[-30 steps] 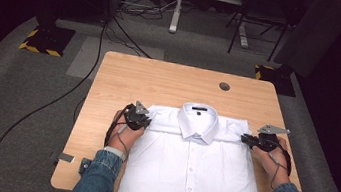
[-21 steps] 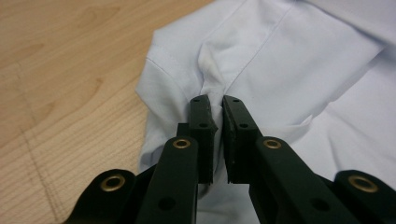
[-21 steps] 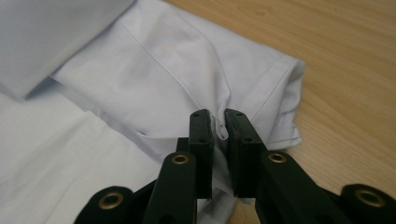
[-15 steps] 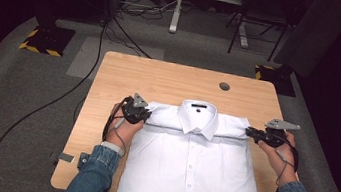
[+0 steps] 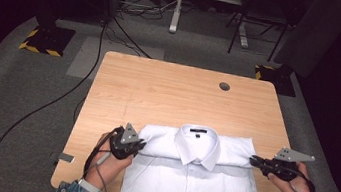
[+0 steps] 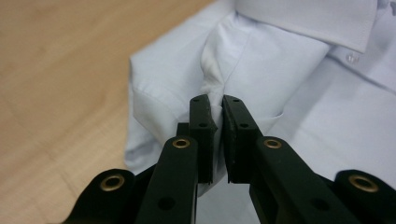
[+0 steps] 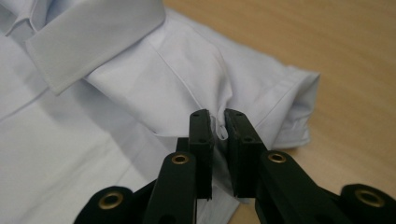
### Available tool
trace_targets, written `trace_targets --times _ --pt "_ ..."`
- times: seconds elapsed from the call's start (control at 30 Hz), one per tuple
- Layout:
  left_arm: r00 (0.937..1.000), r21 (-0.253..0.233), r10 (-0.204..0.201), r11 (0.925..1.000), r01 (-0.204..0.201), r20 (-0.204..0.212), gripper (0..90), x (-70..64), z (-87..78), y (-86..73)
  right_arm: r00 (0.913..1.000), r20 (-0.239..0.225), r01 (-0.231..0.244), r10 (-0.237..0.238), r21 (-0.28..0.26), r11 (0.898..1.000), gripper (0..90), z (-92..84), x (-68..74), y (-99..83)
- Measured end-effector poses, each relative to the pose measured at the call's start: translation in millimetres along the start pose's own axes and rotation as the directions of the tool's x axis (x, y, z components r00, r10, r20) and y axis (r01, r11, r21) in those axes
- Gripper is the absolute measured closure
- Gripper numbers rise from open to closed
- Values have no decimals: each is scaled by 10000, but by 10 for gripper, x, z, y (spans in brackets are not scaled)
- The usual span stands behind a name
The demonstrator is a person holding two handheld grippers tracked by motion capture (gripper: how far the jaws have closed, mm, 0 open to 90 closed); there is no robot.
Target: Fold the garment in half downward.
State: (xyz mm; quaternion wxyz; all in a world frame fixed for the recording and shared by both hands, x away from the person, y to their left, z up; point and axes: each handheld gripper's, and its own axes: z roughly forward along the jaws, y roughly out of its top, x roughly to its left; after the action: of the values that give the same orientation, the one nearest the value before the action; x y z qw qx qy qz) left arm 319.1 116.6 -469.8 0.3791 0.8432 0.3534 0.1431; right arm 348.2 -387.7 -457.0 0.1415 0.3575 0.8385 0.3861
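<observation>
**White shirt pinched at both shoulders, near edge of table**

Item 1. White shirt (image 5: pixel 194 180): I see it lying front-up on the near half of the wooden table (image 5: pixel 168 96), buttoned, collar (image 5: pixel 197 142) toward the far side, its lower part running off the bottom of the high view. The shoulder area is folded into a band across the top, with a crease running below the collar from one side to the other.

Item 2. Left gripper (image 5: pixel 140 145): I hold it at the shirt's left shoulder, jaws pointing inward toward the collar. In the left gripper view its jaws (image 6: pixel 215 135) stand almost together with a gathered ridge of white cloth clamped between the pads; the fabric puckers up from the grip toward the collar edge. Bare table wood lies to the left in that view.

Item 3. Right gripper (image 5: pixel 253 160): I hold it at the shirt's right shoulder, jaws pointing inward, level with the left one. In the right gripper view (image 7: pixel 218 135) the jaws are narrow, pinching a thin fold of cloth; the folded sleeve end lies just beyond, at the right, against bare wood.

Item 4. Table fittings: a round cable hole (image 5: pixel 224 86) near the far right corner, well apart from the shirt.

Item 5. Surroundings: grey carpet, black cables (image 5: pixel 45 109) trailing across the floor at left.
</observation>
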Motion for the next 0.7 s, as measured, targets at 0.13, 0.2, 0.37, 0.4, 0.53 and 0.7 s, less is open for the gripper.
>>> trace_targets --times 0.13,0.2,0.37,0.4,0.53,0.7 --pt "9999 428 -128 9990 126 30 829 -38 181 -170 9990 -148 -415 419 279 9987 817 99 -2 -228" --pt "9997 383 -253 9989 254 -28 829 -18 242 -187 9987 -136 -477 482 368 9982 817 153 -19 -265" --pt "9994 242 -153 9996 161 -321 829 66 336 -122 9991 84 -425 422 482 9979 817 262 -92 -233" --pt "9991 235 -120 9996 130 -411 829 89 357 -104 9990 117 -428 422 477 9979 817 285 -110 -223" --pt "9978 201 -189 9996 202 -630 829 184 440 -28 9985 328 -447 432 464 9979 817 361 -172 -152" --pt "9960 104 -376 9992 386 -807 831 339 462 150 9979 489 -438 427 199 9988 818 373 -257 36"
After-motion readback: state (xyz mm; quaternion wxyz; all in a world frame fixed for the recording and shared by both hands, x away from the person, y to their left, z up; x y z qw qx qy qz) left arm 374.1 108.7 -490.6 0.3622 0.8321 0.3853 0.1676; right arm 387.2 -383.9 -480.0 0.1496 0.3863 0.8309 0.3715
